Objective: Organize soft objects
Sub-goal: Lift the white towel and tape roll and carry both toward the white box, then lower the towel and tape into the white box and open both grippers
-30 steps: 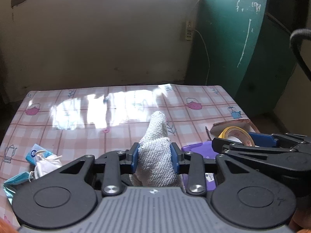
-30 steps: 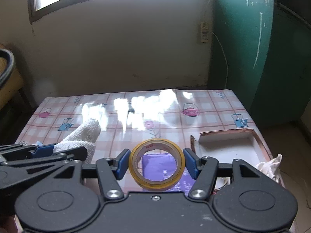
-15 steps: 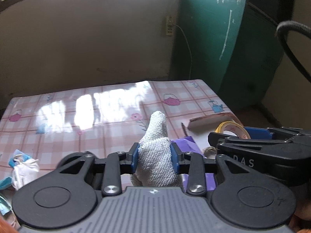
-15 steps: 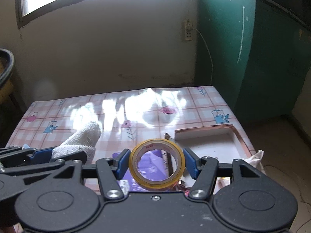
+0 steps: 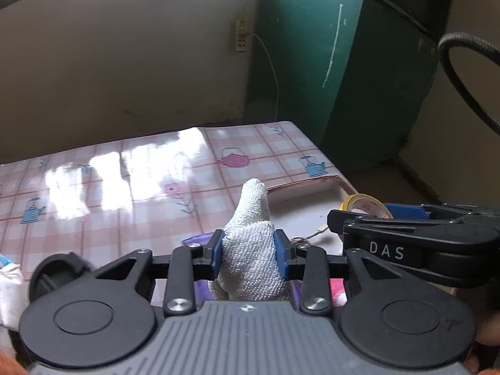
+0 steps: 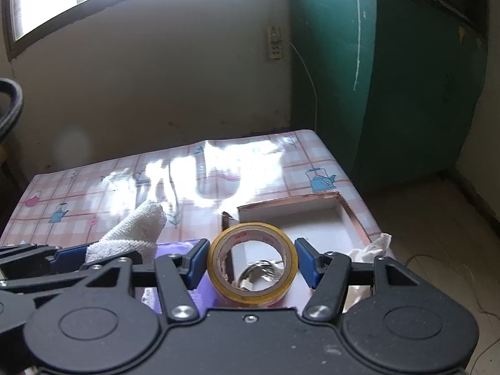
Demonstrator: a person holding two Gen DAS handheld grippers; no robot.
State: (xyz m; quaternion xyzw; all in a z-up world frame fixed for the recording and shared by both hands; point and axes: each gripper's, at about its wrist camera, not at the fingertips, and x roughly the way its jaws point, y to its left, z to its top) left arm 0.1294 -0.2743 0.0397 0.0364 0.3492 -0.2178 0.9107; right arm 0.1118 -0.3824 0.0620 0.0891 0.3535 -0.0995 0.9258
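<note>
My left gripper (image 5: 249, 254) is shut on a rolled white towel (image 5: 250, 250) that sticks up between its blue pads. The towel also shows at the left of the right wrist view (image 6: 131, 237). My right gripper (image 6: 251, 264) is shut on a yellow roll of tape (image 6: 252, 264), held above the near end of a shallow white box (image 6: 312, 222) at the table's right edge. The tape (image 5: 364, 206) and the right gripper (image 5: 406, 234) show at the right of the left wrist view, just right of the towel.
A purple packet (image 6: 178, 250) lies under both grippers on the pink checked tablecloth (image 5: 125, 193). A white face mask (image 5: 9, 293) lies at the left. A crumpled white cloth (image 6: 372, 247) hangs at the table's right edge. A green door (image 6: 390, 78) stands to the right.
Both grippers have swung to the right with their loads. The white box has come into view under the tape, and the face mask has slid to the left edge.
</note>
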